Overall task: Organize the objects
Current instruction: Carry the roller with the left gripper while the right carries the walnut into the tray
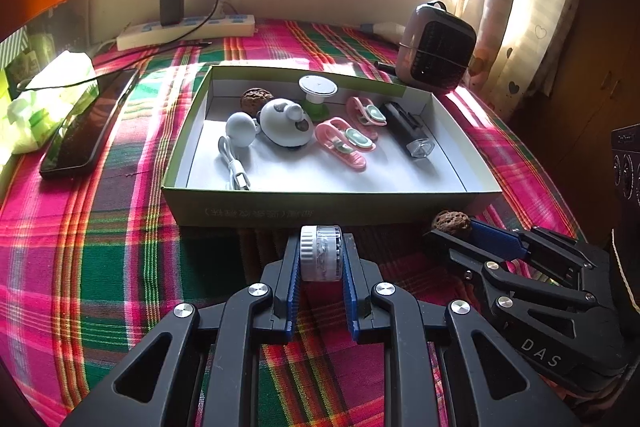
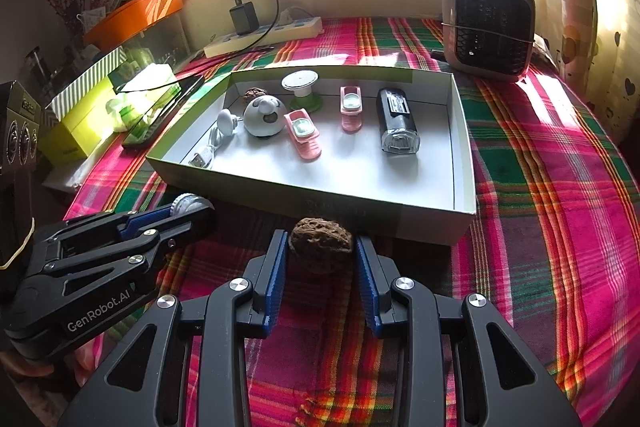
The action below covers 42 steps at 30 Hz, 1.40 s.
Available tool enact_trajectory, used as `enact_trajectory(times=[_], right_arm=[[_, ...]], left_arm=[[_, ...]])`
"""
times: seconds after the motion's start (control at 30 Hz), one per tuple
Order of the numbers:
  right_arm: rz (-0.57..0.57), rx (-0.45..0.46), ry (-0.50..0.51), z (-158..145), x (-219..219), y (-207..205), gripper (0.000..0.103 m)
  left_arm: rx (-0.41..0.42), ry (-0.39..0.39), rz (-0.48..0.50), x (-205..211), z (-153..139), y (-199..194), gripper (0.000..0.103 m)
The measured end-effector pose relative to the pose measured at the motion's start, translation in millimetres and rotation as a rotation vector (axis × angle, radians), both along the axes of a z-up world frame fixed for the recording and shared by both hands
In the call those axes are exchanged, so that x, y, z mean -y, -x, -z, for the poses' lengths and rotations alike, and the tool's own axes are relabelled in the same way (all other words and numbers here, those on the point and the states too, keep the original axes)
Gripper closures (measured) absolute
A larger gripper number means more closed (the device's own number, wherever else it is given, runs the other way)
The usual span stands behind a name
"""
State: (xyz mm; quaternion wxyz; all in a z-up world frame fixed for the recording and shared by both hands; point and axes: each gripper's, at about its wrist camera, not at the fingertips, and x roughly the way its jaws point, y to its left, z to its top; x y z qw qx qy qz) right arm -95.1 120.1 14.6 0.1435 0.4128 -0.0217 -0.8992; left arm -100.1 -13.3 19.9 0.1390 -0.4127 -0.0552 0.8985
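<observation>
My left gripper (image 1: 321, 259) is shut on a small clear round container with a white lid (image 1: 321, 251), just in front of the open cardboard box (image 1: 320, 209). My right gripper (image 2: 321, 247) is shut on a brown walnut (image 2: 321, 243), also just short of the box's near wall (image 2: 360, 215). The walnut shows in the left wrist view (image 1: 451, 221) too. The box holds a second walnut (image 1: 256, 98), a white round gadget (image 1: 286, 123), a white cable (image 1: 234, 167), a green-based suction stand (image 1: 317, 95), two pink clips (image 1: 346, 143) and a black lamp (image 1: 408, 129).
A black phone (image 1: 86, 125), a tissue pack (image 1: 44, 103) and a power strip with charger (image 1: 184, 27) lie at the left and back. A small heater (image 1: 436, 51) stands back right. A plaid cloth (image 1: 100, 247) covers the table.
</observation>
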Motion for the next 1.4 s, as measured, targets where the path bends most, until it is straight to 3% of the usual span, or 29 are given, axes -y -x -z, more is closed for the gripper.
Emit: enact_trajectory(times=[0.67, 1.4], right_arm=[[0.010, -0.051, 0.014, -25, -9, 22, 0.068], [0.002, -0.014, -0.009, -12, -11, 81, 0.068]], left_arm=[[-0.050, 0.013, 0.024, -9, -27, 29, 0.086], [0.004, 0.045, 0.018, -15, -8, 79, 0.086]])
